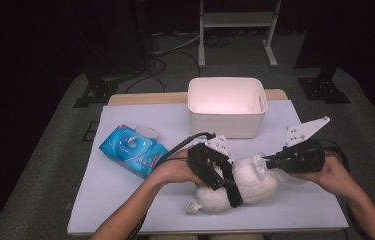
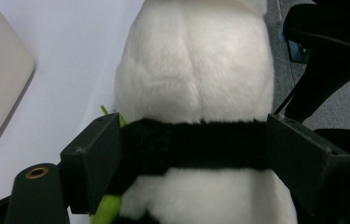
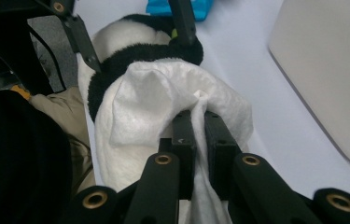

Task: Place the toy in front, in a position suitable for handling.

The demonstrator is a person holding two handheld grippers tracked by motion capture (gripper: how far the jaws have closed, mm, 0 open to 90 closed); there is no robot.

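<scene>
A white plush toy (image 1: 255, 182) with a black band lies on the white table (image 1: 305, 202) near its front edge. My left gripper (image 1: 225, 180) reaches over it from the left, and in the left gripper view its jaws (image 2: 193, 154) press on both ends of the black band around the plush toy (image 2: 191, 70). My right gripper (image 1: 267, 161) comes in from the right, shut on a white wet wipe (image 3: 154, 93). That wipe drapes over the near end of the plush toy (image 3: 116, 37), right beside the black band.
A white plastic bin (image 1: 225, 127) stands open at the back middle of the table. A blue pack of wet wipes (image 1: 132, 150) lies at the left, with a small white lid (image 1: 146, 131) behind it. Grey floor surrounds the table.
</scene>
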